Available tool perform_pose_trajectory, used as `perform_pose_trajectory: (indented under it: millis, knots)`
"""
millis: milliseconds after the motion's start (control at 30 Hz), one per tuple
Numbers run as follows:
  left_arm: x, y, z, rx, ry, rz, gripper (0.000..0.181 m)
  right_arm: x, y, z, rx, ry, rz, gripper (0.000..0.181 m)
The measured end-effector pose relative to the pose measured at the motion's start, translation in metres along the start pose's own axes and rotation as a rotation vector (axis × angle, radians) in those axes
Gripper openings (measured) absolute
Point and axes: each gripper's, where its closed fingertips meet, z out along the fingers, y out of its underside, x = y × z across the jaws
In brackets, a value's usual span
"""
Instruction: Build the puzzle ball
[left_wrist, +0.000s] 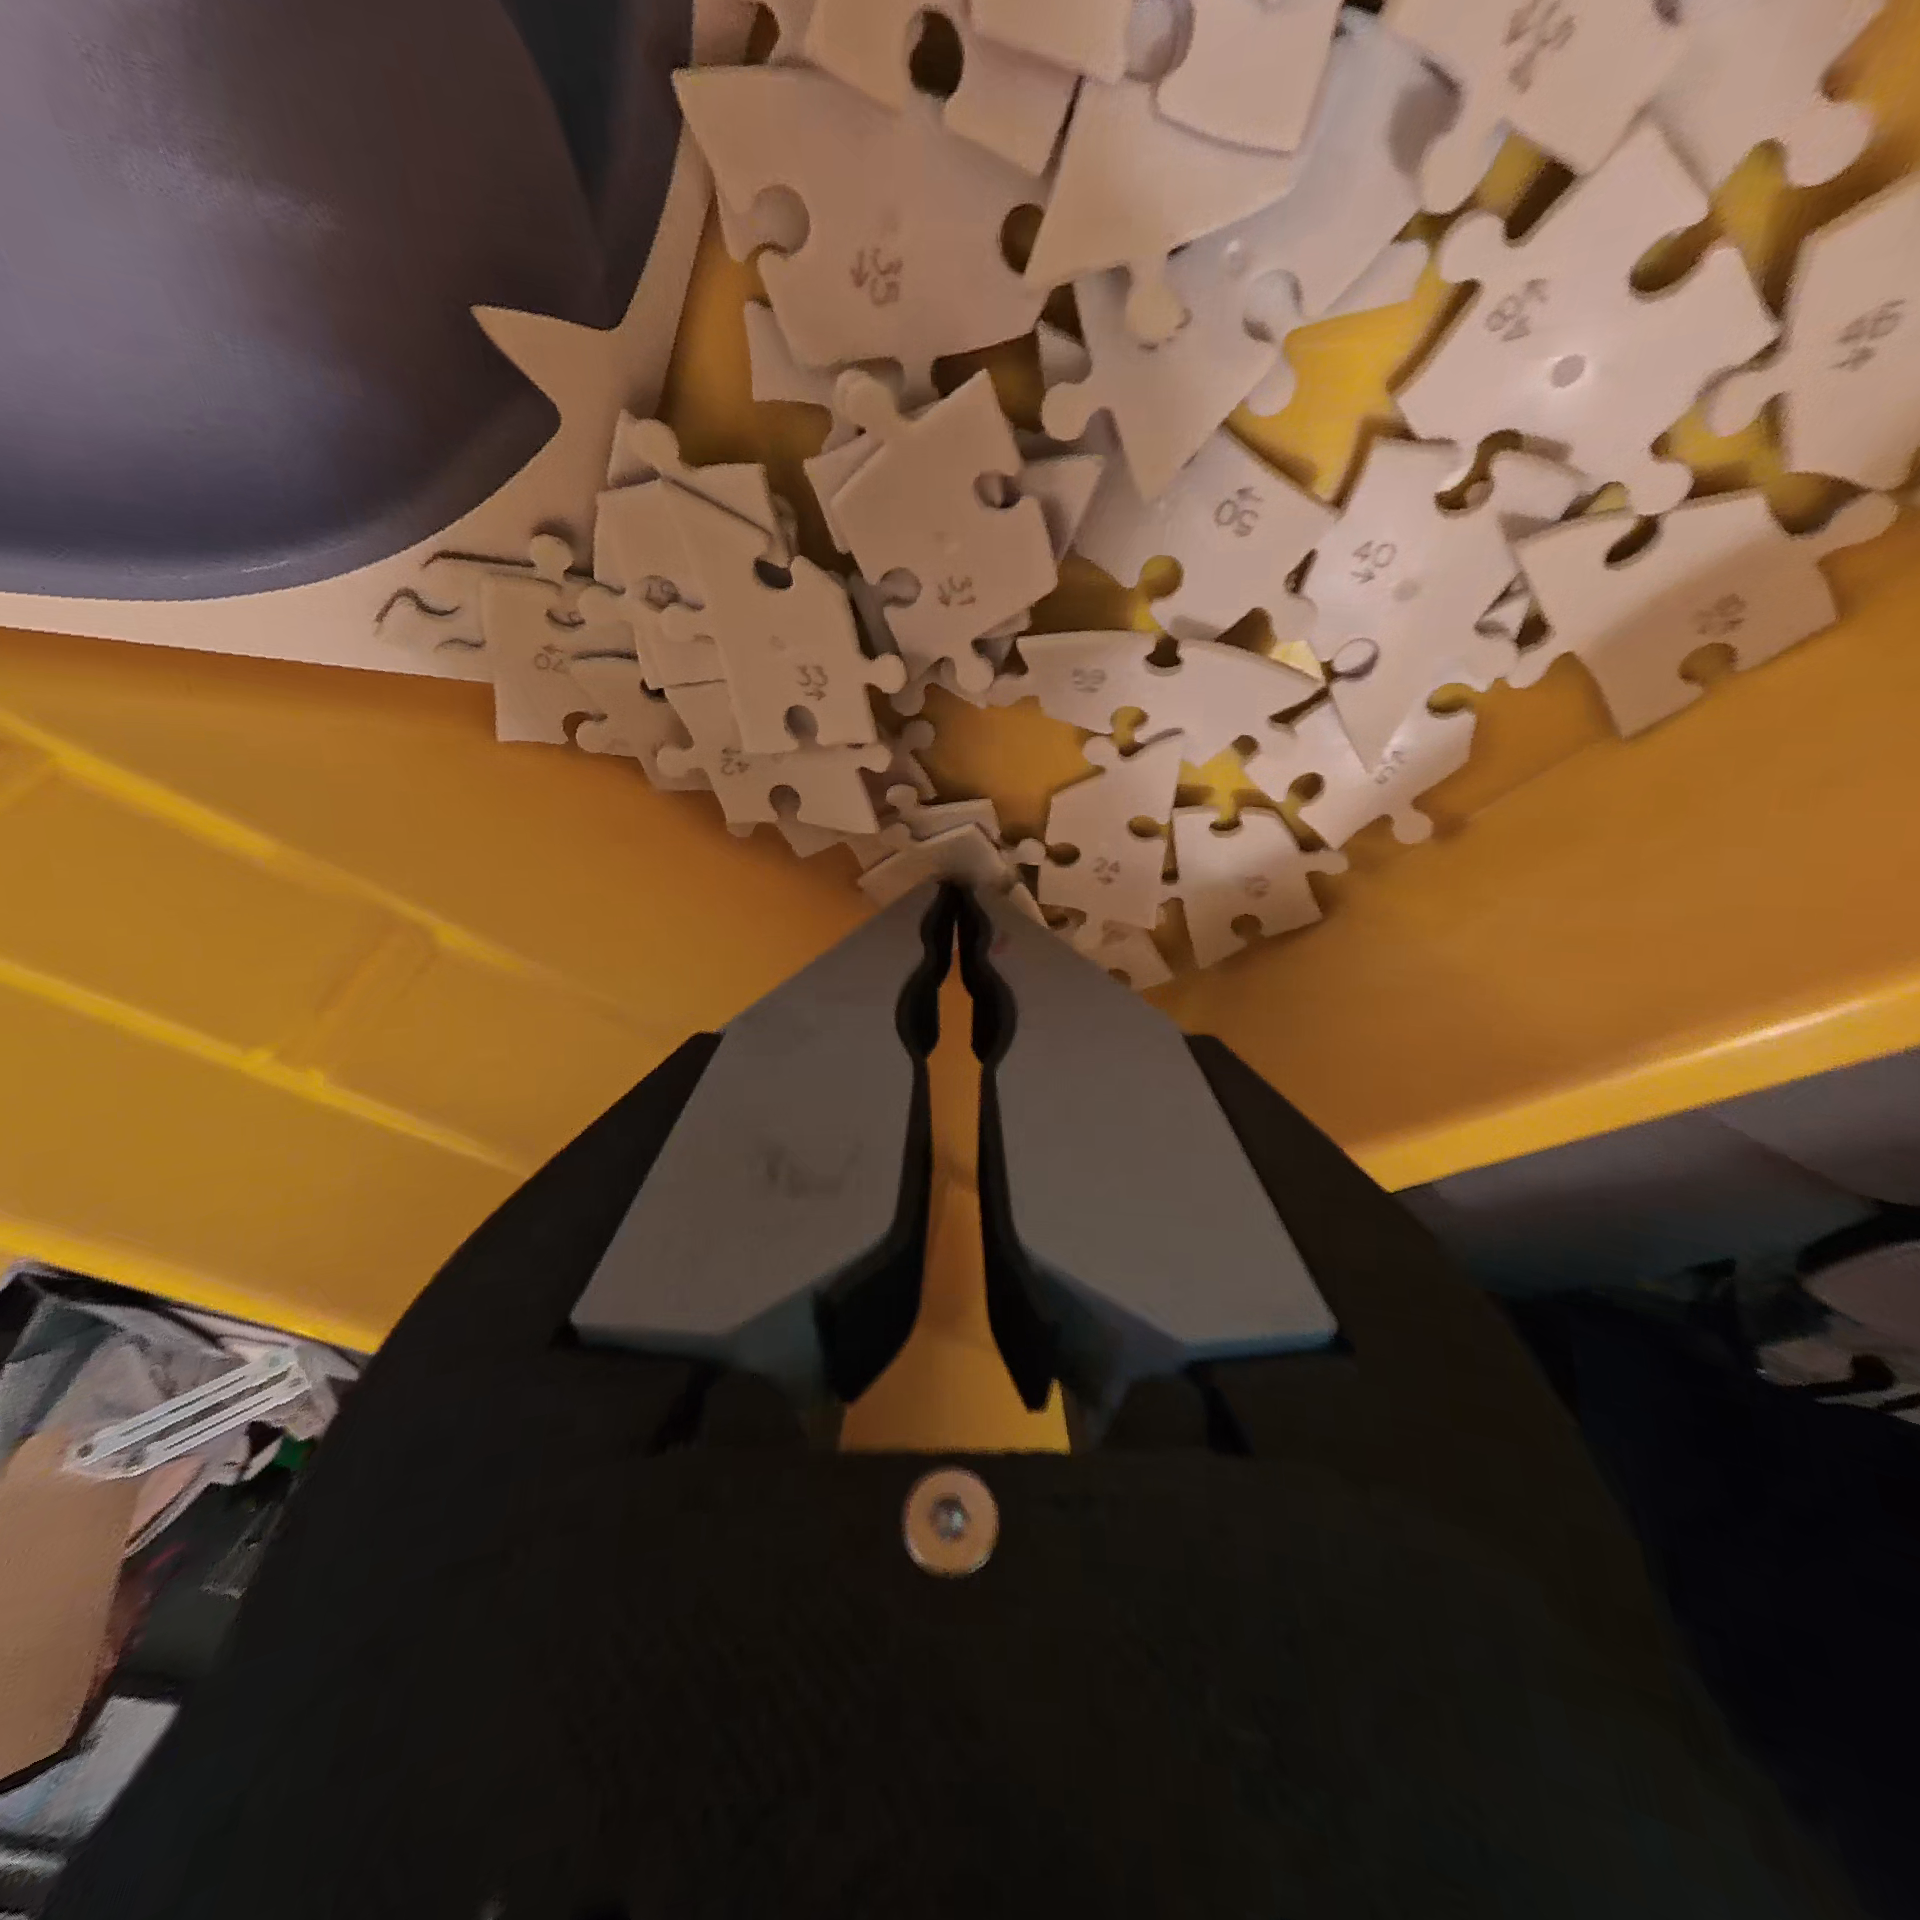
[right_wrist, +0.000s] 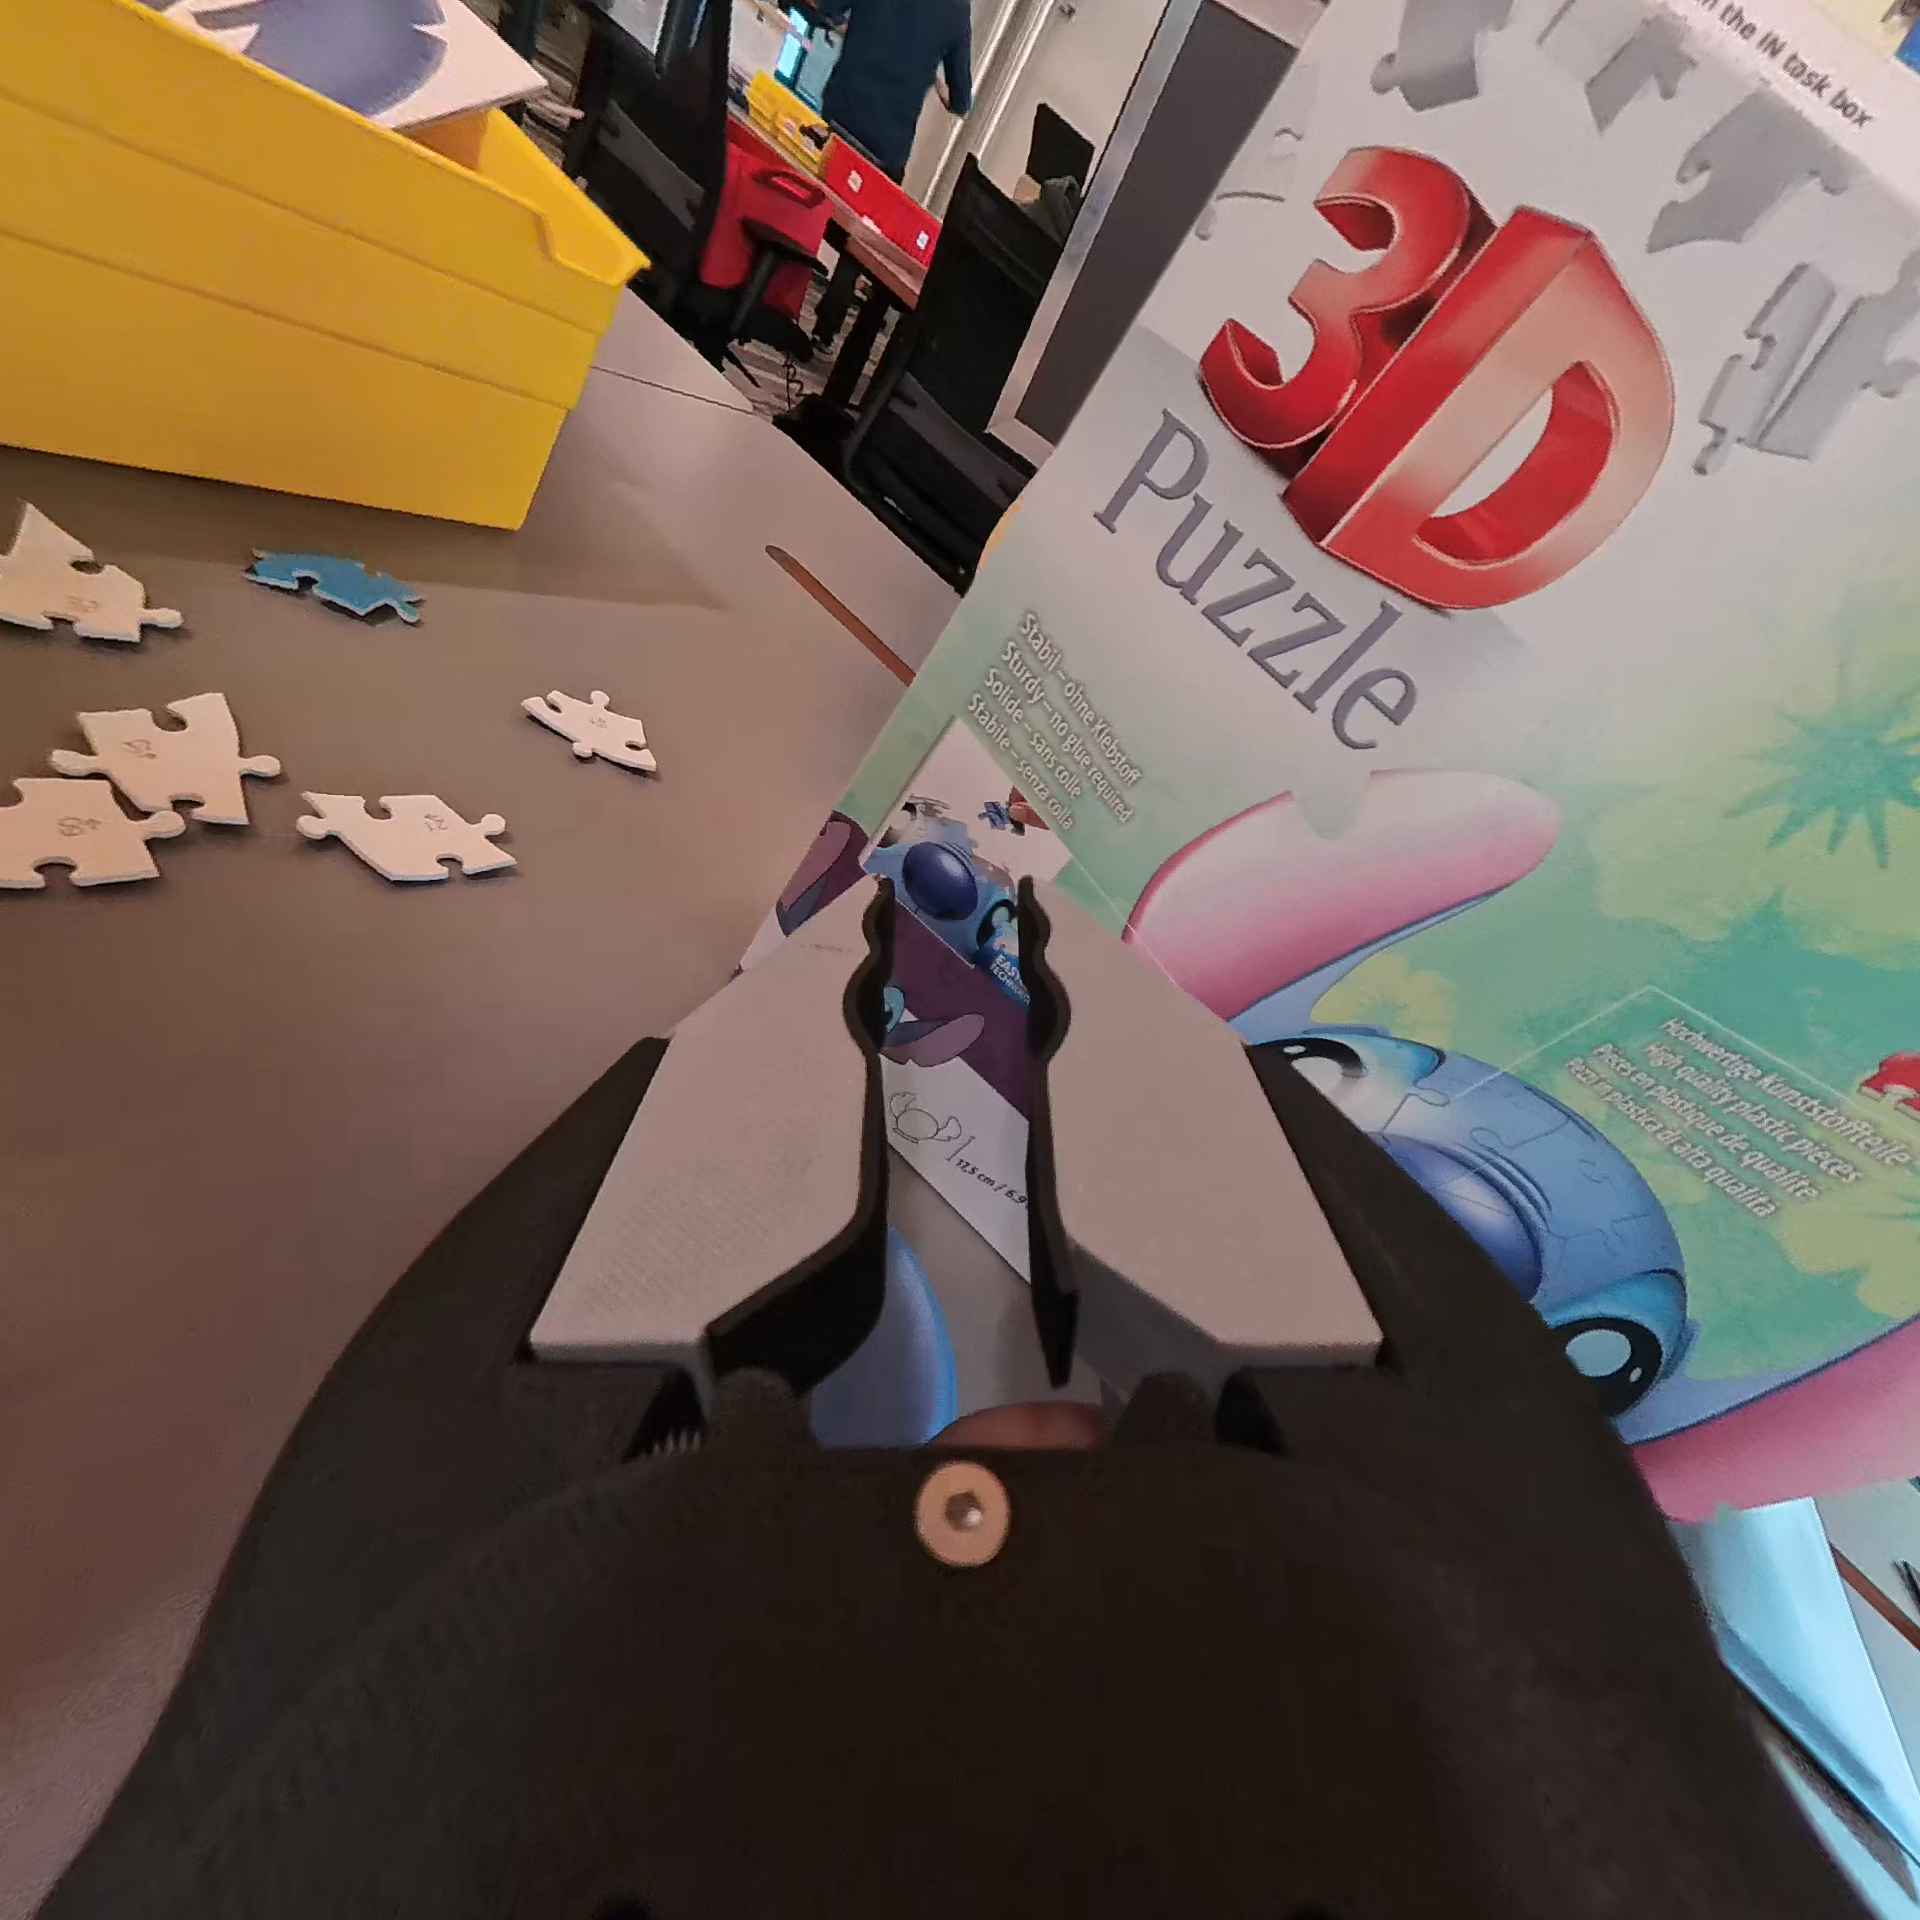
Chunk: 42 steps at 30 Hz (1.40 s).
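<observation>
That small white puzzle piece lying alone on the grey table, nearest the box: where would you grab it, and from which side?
Probably from above with the right tool, tilted down. The white piece lies flat on the table, clear of its neighbours, so the fingers could close across its narrow waist, edge to edge. Its knobs look too small to pinch securely, and it is too thin to grip from the side.
</observation>
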Motion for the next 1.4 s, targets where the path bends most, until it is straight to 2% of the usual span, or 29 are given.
perform_pose_trajectory:
  millis: [100,167,200,333,500,633,733,1000,1100,1233,1333,1400]
  knots:
    - [0.009,-0.008,-0.004,0.045,0.025,0.06,0.0,-0.001,0.0,0.0,-0.002,0.005,-0.021,0.019]
    - [0.037,-0.018,-0.013,0.114,0.174,0.104,0.0,-0.001,0.0,0.0,-0.005,0.011,-0.035,0.019]
    - [0.044,-0.021,-0.017,0.134,0.205,0.123,0.0,0.0,0.001,0.0,-0.007,0.015,-0.039,0.019]
    - [0.02,-0.022,-0.023,0.174,0.066,0.103,0.0,0.002,0.002,0.0,-0.009,0.026,-0.042,0.018]
    - [-0.008,-0.024,-0.036,0.257,0.044,-0.039,0.0,0.004,0.003,0.0,-0.011,0.032,-0.036,0.018]
    - [-0.009,-0.015,-0.025,0.192,0.072,-0.067,0.0,0.003,0.002,0.0,-0.01,0.032,-0.041,0.018]
    - [-0.014,-0.019,-0.02,0.179,0.038,-0.051,0.0,0.003,0.003,0.0,-0.01,0.03,-0.037,0.018]
    - [-0.031,-0.042,-0.041,0.363,0.08,-0.14,0.0,0.002,0.003,0.001,-0.009,0.006,0.0,0.018]
    - [-0.021,-0.044,-0.04,0.366,0.157,-0.128,0.0,0.0,0.002,0.002,-0.005,-0.009,0.011,0.018]
    - [-0.024,-0.046,-0.037,0.357,0.119,-0.112,0.0,-0.004,0.002,0.003,-0.005,-0.031,0.025,0.018]
    - [-0.031,-0.057,-0.045,0.437,0.131,-0.139,0.0,-0.005,0.002,0.003,-0.002,-0.045,0.045,0.018]
    - [-0.027,-0.065,-0.051,0.497,0.196,-0.125,0.003,-0.004,0.002,0.003,0.001,-0.051,0.058,0.018]
